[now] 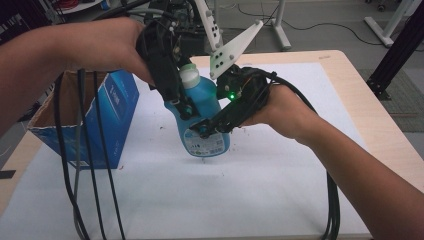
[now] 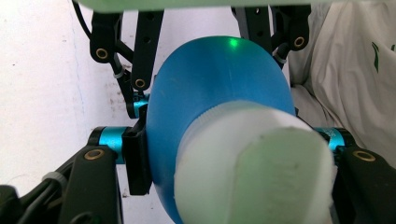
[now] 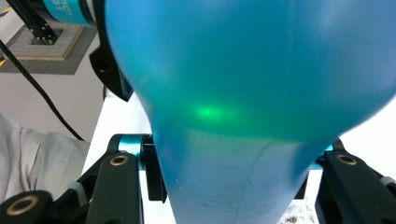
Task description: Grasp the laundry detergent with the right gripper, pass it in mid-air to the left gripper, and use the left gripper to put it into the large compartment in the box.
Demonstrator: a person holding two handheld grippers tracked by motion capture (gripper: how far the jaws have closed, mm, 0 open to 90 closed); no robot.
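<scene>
A blue detergent bottle (image 1: pixel 205 120) with a pale cap (image 1: pixel 189 75) leans over the white table cover (image 1: pixel 260 190); I cannot tell whether its base touches it. My left gripper (image 1: pixel 191 102) comes down from the upper left and is shut on the bottle's shoulder just below the cap. My right gripper (image 1: pixel 210 122) reaches in from the right and is shut on the lower body above the label. In the left gripper view the cap (image 2: pixel 257 172) is close up, with the left gripper (image 2: pixel 233 149) pressing both sides. The right gripper (image 3: pixel 236 172) clamps the blue body (image 3: pixel 252 70).
An open blue cardboard box (image 1: pixel 117 102) stands at the table's left, close to the left arm. Black cables (image 1: pixel 80 165) hang down across the front left. The wooden table edge (image 1: pixel 370 100) runs along the right. Dark crumbs lie scattered on the cover around the bottle.
</scene>
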